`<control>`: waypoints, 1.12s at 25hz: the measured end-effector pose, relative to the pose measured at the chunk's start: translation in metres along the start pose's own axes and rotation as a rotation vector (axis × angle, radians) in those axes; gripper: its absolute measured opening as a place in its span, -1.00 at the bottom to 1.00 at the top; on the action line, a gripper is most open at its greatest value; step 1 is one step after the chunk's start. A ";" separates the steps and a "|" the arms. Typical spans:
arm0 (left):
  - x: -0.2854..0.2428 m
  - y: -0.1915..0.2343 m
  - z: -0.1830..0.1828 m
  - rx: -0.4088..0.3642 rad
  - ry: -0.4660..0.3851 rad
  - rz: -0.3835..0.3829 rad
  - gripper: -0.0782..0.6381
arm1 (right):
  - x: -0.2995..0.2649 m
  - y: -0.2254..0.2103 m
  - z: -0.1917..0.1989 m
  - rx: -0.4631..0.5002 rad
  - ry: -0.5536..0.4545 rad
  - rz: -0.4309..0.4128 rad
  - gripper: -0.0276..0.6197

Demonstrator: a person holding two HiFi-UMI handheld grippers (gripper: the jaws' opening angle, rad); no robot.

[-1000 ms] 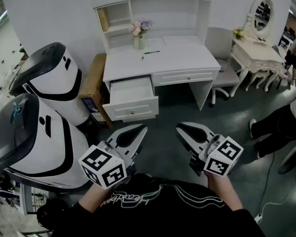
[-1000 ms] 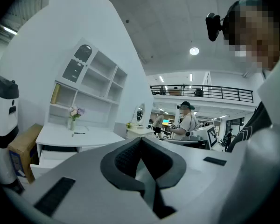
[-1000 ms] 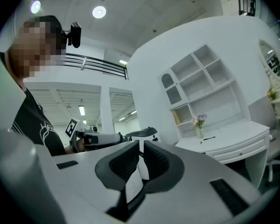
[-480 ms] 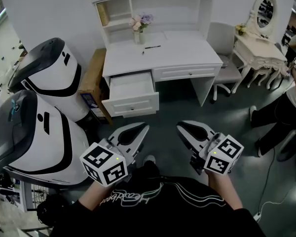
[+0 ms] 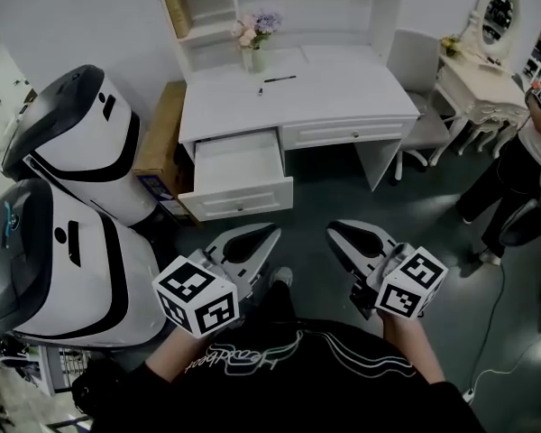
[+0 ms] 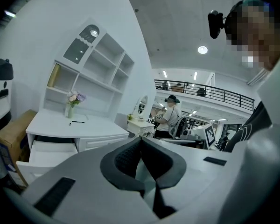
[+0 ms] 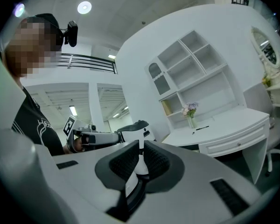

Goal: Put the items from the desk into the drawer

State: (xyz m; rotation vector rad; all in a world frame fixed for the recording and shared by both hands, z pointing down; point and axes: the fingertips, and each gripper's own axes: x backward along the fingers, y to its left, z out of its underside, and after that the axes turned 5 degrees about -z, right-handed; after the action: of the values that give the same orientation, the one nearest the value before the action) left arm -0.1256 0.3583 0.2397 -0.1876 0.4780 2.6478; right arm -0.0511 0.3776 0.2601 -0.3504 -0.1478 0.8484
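Nearing the white surface (image 5: pixel 343 88), the head view shows it and the pulled-out drawer (image 5: pixel 239 162) larger and closer than a second ago; the black pen (image 5: pixel 279 78) lies beside the flower vase (image 5: pixel 257 54), well apart from the left gripper (image 5: pixel 267 235) and right gripper (image 5: pixel 337 231), both carried low over the floor. In the left gripper view the fingers meet at their tips with nothing between them; the pen sits far ahead. In the right gripper view the fingers likewise press together, empty. This looks like approach only; nothing is picked up yet, and the fingers must part before any grasp.
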 end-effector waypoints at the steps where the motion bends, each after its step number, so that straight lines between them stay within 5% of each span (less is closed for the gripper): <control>1: -0.011 0.011 -0.003 0.003 0.007 0.005 -0.73 | -0.008 -0.013 -0.001 -0.009 0.003 0.005 -0.73; 17: -0.195 0.239 -0.072 0.082 0.111 0.034 -0.73 | -0.182 -0.245 -0.050 -0.129 0.047 0.074 -0.73; 28: -0.267 0.319 -0.067 0.084 0.141 -0.041 -0.72 | -0.214 -0.330 -0.046 -0.178 0.076 0.093 -0.73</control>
State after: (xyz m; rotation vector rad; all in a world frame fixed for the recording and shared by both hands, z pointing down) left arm -0.0252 -0.0413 0.3288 -0.3562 0.6231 2.5797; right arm 0.0546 0.0043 0.3383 -0.5598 -0.1375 0.9148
